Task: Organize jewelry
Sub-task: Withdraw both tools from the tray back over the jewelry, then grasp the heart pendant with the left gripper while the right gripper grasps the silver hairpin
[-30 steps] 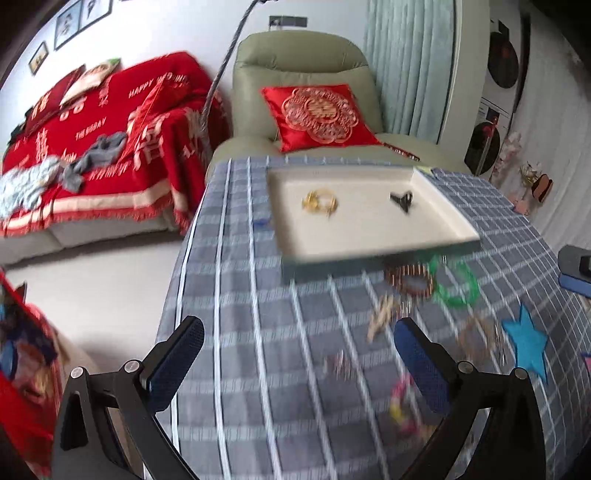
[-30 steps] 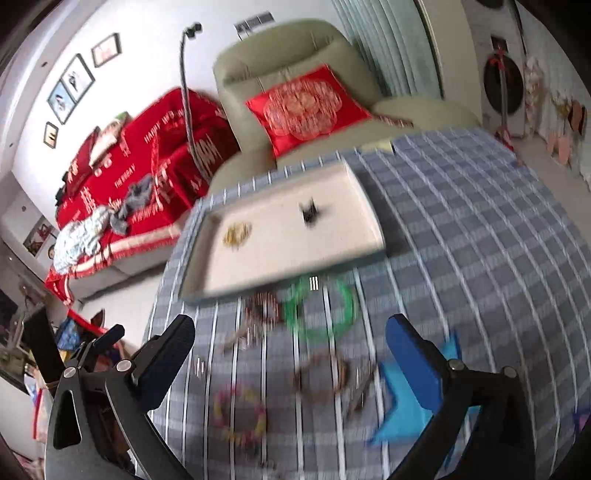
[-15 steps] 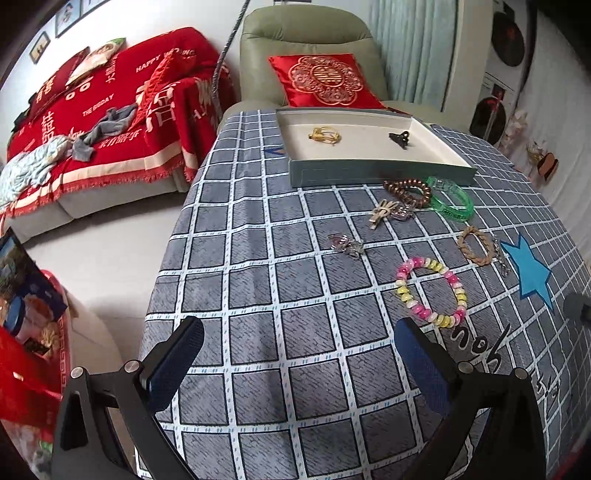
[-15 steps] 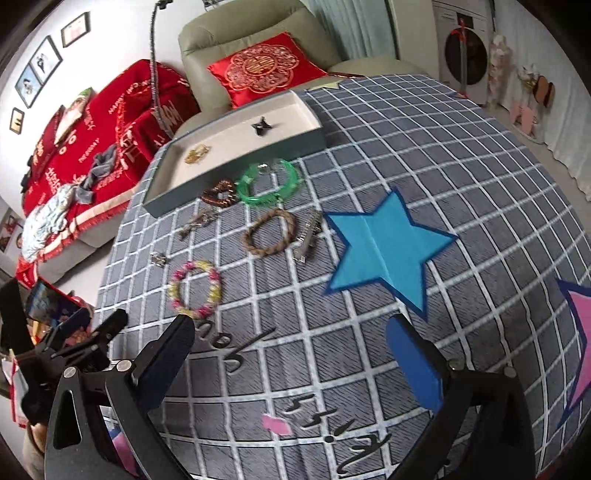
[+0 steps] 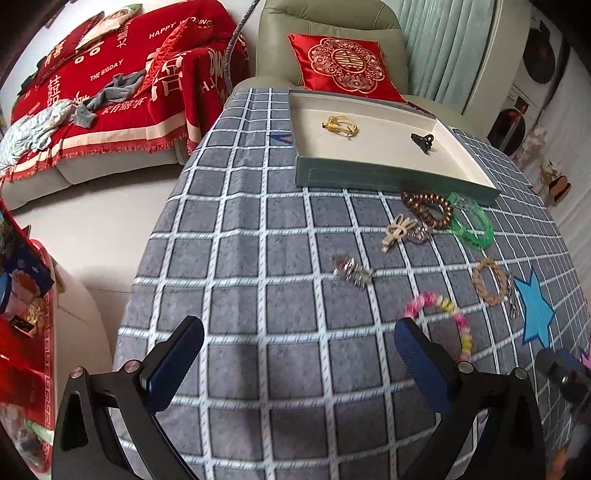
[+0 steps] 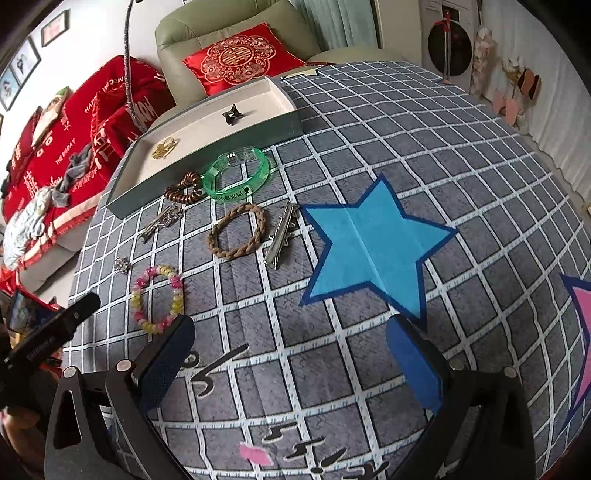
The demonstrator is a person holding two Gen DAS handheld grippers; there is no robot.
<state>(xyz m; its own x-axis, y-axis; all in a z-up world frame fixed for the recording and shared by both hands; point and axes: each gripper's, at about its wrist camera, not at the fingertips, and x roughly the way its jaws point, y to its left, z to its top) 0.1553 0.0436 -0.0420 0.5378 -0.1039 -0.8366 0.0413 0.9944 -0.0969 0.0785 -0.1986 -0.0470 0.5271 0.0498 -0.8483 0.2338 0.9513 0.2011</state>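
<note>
Both tools hang above a table covered with a grey checked cloth (image 5: 258,258). The left gripper (image 5: 299,354) has its jaws spread wide with nothing between them, and the right gripper (image 6: 290,349) is the same, wide apart and empty. Nearest to the grippers lies a pink and yellow bead bracelet (image 6: 157,299), flat on the cloth, and just beside it a small silver clip (image 5: 351,271). To the right of these a big blue star (image 6: 369,243) is printed on the cloth. A little farther lie a braided tan bracelet (image 6: 236,230) and, just beside it toward the star, a long metal hair clip (image 6: 282,232). Behind them there is a beige bow-shaped clip (image 5: 397,230), then a brown coiled hair tie (image 6: 184,190) and a green translucent bangle (image 6: 238,173); these two touch each other and lie close in front of the tray wall. The tray (image 5: 369,173) is shallow, with a dark green outside and a pale inside, and it holds a gold piece (image 5: 340,125) on the left and a small black claw clip (image 5: 423,140) on the right, well apart. Beyond the table stand a green armchair (image 5: 332,18) with a red cushion (image 5: 343,66) and a sofa under a red blanket (image 5: 110,92).
</note>
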